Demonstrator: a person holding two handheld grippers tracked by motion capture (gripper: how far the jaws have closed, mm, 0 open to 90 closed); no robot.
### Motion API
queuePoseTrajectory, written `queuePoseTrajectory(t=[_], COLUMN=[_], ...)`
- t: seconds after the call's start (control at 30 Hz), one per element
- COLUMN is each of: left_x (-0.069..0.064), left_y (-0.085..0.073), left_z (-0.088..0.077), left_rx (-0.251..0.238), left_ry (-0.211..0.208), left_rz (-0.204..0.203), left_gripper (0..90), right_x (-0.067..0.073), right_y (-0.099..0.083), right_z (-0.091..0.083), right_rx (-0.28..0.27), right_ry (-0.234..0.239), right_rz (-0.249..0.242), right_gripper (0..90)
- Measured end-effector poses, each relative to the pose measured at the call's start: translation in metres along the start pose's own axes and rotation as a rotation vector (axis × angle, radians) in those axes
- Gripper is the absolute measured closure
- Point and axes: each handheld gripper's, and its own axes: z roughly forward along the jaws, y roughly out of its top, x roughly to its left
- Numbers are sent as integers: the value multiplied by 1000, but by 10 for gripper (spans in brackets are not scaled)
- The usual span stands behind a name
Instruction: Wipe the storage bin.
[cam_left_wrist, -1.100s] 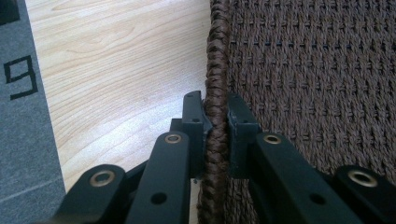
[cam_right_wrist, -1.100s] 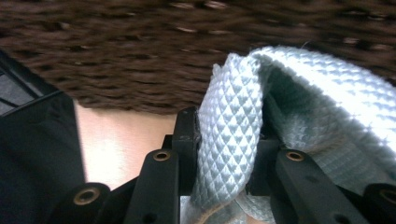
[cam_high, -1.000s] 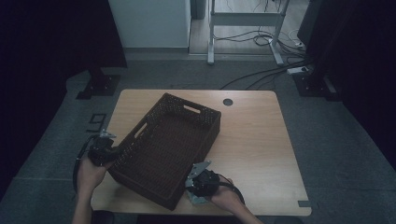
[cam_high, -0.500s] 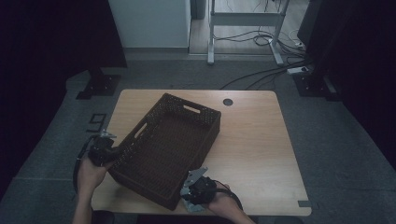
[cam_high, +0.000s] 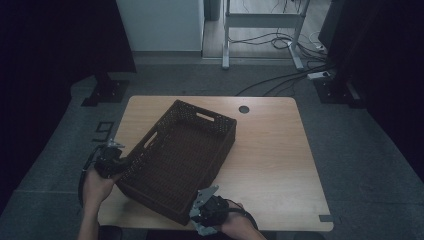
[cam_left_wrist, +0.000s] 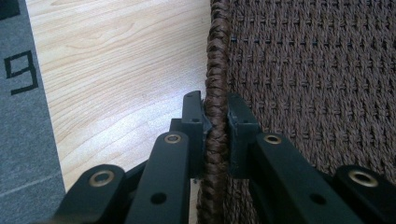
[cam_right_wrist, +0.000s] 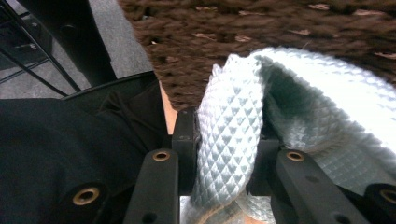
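Basket (cam_high: 180, 157): one brown woven unit, set askew on the bench (cam_high: 272, 165), spanning from centre toward 7 o'clock. Left gripper (cam_high: 111, 161), at 9 o'clock of the basket, has its jaws closed on the braided rim (cam_left_wrist: 215, 116). Right gripper (cam_high: 206, 212), at 5 o'clock of the basket, has its jaws clamped on one pale quilted cloth (cam_right_wrist: 243, 135), with the basket wall directly ahead. One round hole (cam_high: 244, 109) lies at 1 o'clock on the bench. Grippers: two.
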Motion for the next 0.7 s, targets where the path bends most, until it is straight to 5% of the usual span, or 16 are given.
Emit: queuePoseTrajectory(t=[0.33, 0.4, 0.7], left_x=[0, 0, 0], left_y=[0, 0, -1], left_z=[0, 0, 0], left_rx=[4, 3, -4], left_ry=[-1, -1, -9], left_rz=[4, 4, 15], left_gripper=[805, 805, 800], right_x=[13, 16, 0], right_y=[2, 3, -1], right_z=[2, 3, -15], right_rx=[-4, 12, -13], right_ry=[48, 31, -18], right_rz=[-20, -47, -15], right_gripper=[698, 699, 702])
